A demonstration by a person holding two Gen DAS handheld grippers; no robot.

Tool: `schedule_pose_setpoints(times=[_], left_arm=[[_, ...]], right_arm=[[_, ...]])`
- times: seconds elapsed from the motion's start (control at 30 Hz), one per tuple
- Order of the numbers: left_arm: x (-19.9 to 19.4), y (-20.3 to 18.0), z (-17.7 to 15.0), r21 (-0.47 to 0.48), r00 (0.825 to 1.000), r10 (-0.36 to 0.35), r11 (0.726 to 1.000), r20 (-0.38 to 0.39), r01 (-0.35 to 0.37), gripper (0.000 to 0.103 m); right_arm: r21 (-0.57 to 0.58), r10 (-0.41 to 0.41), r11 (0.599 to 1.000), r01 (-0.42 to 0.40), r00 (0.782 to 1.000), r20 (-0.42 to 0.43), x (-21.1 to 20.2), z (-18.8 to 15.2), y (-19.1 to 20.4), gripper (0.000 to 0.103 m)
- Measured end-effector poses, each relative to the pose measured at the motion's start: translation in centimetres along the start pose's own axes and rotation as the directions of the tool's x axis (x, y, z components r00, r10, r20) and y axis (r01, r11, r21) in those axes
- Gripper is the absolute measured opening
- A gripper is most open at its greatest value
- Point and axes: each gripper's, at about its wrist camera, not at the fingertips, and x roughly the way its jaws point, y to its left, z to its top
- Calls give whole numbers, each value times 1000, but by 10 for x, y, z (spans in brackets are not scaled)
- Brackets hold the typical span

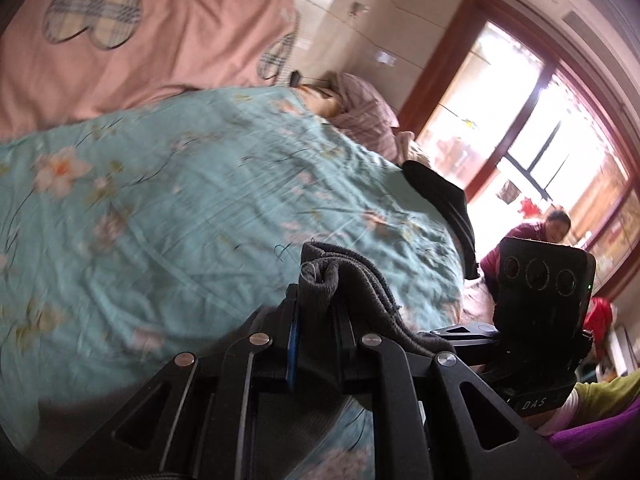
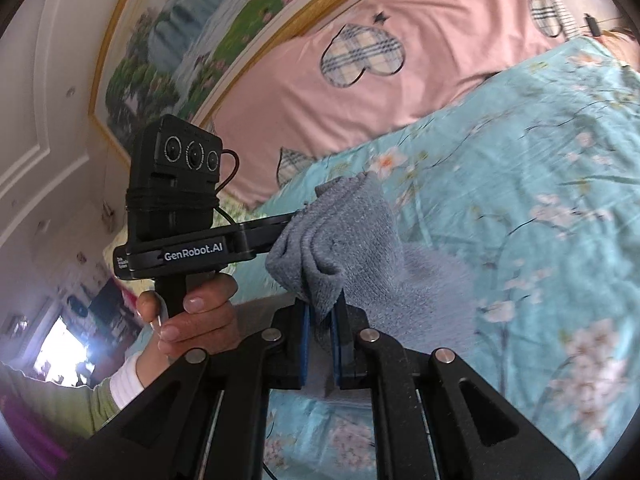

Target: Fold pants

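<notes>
Bed (image 1: pixel 180 200): floral quilt. Pants (image 2: pixel 344 240) bunched, lifted, unfolded; 2 grippers, left (image 1: pixel 316 312) and right (image 2: pixel 320 320), each clenched on pants. Folding barely begun.

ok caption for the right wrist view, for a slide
Right gripper shut on grey pants fabric, lifted over a floral teal bedspread.

Ahead of your left gripper (image 1: pixel 316 312) the teal floral bedspread (image 1: pixel 180 200) lies flat and open. A pink quilt (image 1: pixel 160 40) rises along its far edge, a striped pillow (image 1: pixel 368 112) lies near that edge, and a black garment (image 1: pixel 444 208) lies on the bedspread. Your right gripper (image 2: pixel 320 320), clamped on the grey pants (image 2: pixel 344 240), has your left hand (image 2: pixel 192 316) just beside it.
</notes>
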Motion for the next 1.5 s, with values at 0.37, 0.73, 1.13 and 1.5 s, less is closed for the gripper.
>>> schedule_pose_setpoints(times=[0.37,0.73,1.13,1.5], left_arm=[[-3,58,-56,-172,999,48,984,-19,-51,9],[2,88,-95,-294,997,55,953,-49,-67,9],[-9,101,-117,-378,994,99,919,-46,-109,15],[-63,104,-150,-476,981,194,865,26,-159,19]], right_arm=[[-26,12,1000,-16,990,-142,59,-21,0,10],[-93,-47,995,21,956,-289,90,-38,5,11],[-139,-83,990,35,931,-356,101,-47,8,24],[-196,-49,980,-29,924,-378,109,-54,35,49]])
